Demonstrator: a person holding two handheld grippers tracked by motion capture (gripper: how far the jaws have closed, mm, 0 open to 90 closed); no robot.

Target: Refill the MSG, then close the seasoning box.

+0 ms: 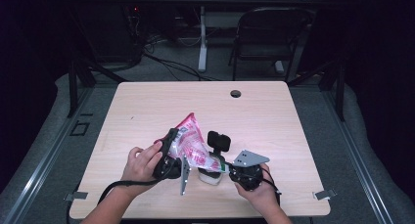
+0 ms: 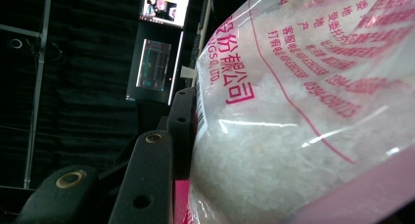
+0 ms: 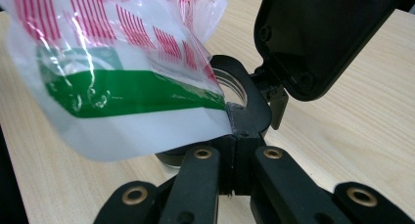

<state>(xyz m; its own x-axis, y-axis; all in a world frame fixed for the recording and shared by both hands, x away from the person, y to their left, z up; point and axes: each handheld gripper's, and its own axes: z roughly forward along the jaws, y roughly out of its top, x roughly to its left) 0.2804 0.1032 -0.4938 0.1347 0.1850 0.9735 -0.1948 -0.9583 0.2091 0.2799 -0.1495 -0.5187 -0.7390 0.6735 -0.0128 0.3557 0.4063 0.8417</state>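
A clear plastic bag (image 1: 190, 142) with pink print, full of white grains, hangs tilted above the table. My left gripper (image 1: 170, 153) is shut on its upper body; one black finger (image 2: 182, 120) presses against the bag (image 2: 303, 136), and the other is hidden behind it. My right gripper (image 1: 228, 169) is shut on the bag's lower corner (image 3: 222, 117), its jaws (image 3: 240, 136) pressed together. Just below that corner stands a small jar (image 1: 210, 177) with a round black-rimmed mouth (image 3: 234, 84) and an open black flip lid (image 1: 219, 141) (image 3: 318, 38).
The light wooden table (image 1: 274, 116) has a cable hole (image 1: 236, 93) near its far edge. A grey metal plate (image 1: 185, 177) hangs from the left gripper near the front edge. A folding chair (image 1: 266, 38) and a desk leg stand beyond the table.
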